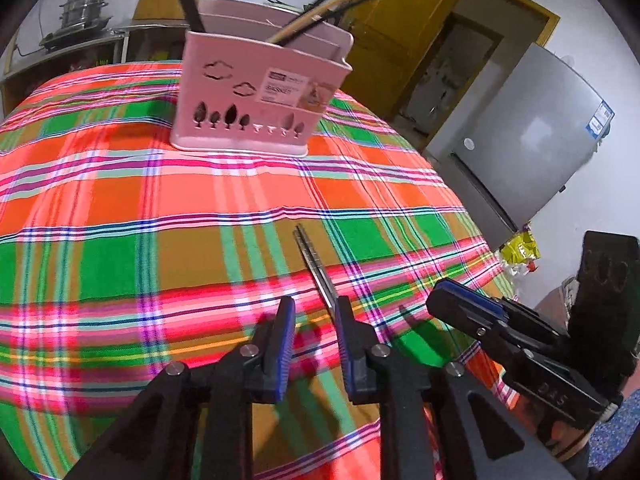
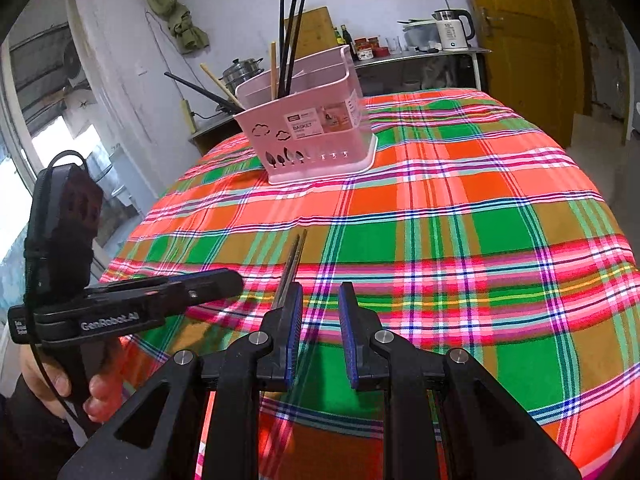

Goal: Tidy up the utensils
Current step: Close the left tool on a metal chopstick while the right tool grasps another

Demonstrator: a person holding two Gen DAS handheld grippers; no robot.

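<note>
A pair of metal chopsticks point(image 1: 314, 266) lies on the plaid tablecloth point(image 1: 120, 208), side by side; it also shows in the right wrist view point(image 2: 291, 266). A pink utensil basket point(image 1: 260, 88) stands at the table's far side with several chopsticks upright in it; it shows in the right wrist view too point(image 2: 308, 132). My left gripper point(image 1: 314, 312) is open just above the chopsticks' near end. My right gripper point(image 2: 320, 300) is open and empty, the chopsticks by its left finger. The right gripper shows at the left view's right point(image 1: 452, 300), the left gripper at the right view's left point(image 2: 224, 284).
A grey fridge point(image 1: 532, 140) and a yellow door point(image 1: 404, 28) stand beyond the table's right side. A shelf with a kettle point(image 2: 454, 30), jars and a steel pot point(image 2: 242, 70) runs behind the table. The table edge drops off at the left in the right wrist view.
</note>
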